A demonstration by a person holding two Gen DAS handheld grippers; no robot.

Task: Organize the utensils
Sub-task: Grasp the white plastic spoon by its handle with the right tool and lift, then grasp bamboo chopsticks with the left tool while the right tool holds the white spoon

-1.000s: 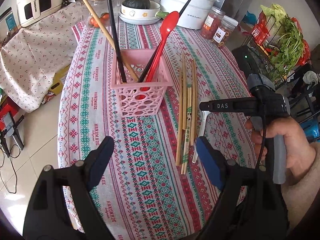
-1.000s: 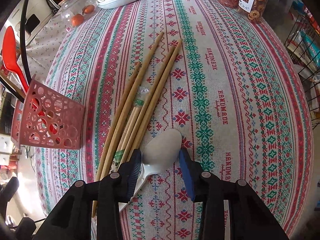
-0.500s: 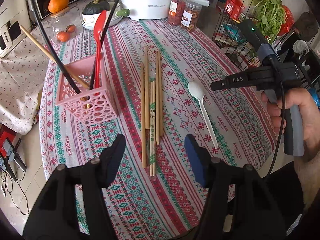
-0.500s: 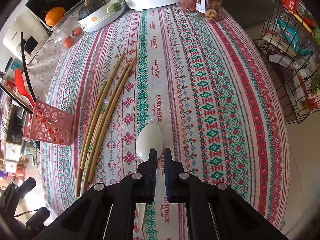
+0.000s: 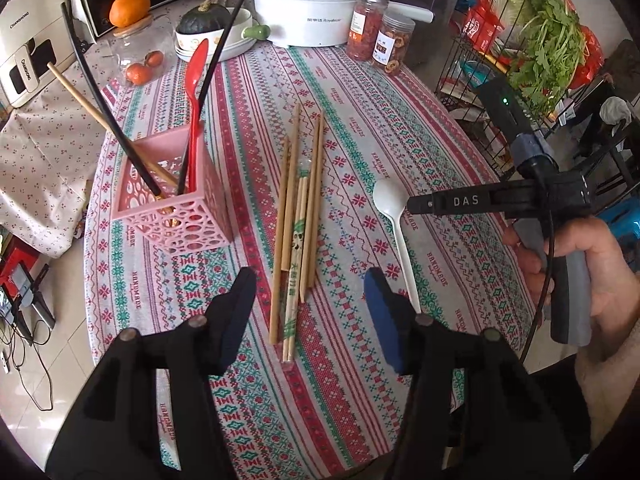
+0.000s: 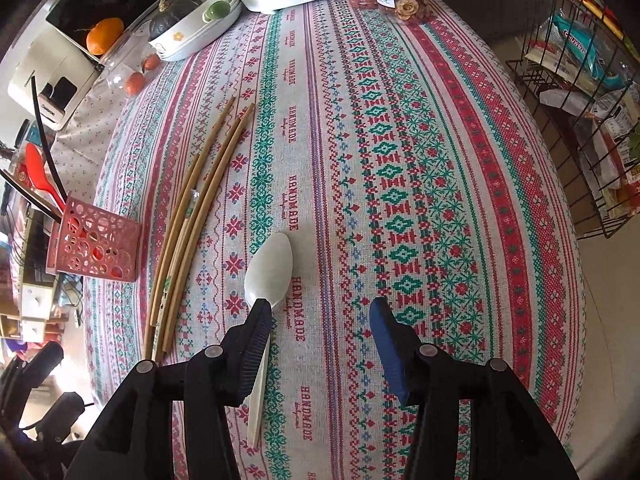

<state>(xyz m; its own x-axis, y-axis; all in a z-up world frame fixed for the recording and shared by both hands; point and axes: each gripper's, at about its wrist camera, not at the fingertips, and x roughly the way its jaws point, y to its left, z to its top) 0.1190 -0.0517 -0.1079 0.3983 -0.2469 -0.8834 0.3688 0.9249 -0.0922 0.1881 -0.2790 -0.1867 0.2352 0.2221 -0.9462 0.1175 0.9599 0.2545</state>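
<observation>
A white plastic spoon [image 6: 270, 268] lies flat on the patterned tablecloth [image 6: 400, 160]. My right gripper [image 6: 320, 312] hovers over it with its jaws opening. Nothing is between them, and the spoon's handle runs under the left finger [image 6: 256, 336]. In the left wrist view the spoon [image 5: 386, 200] lies right of a bundle of wooden chopsticks [image 5: 298, 208]. My left gripper [image 5: 310, 292] stands open above the near ends of those chopsticks, not touching them. A pink perforated basket [image 5: 180, 208] holds a red spoon [image 5: 196, 92], black chopsticks and a wooden one.
A white cooker [image 5: 308, 8], two jars [image 5: 368, 24], a bowl with a squash [image 5: 204, 24] and a glass jar of fruit [image 5: 136, 56] line the far edge. A wire rack [image 6: 580, 120] with groceries stands right of the table. A hand [image 5: 600, 280] holds the right gripper's handle.
The right gripper closed over the spoon's neck, then spread its jaws wide; the spoon stays on the cloth. The left gripper shifted from in front of the basket to over the chopsticks and narrowed.
</observation>
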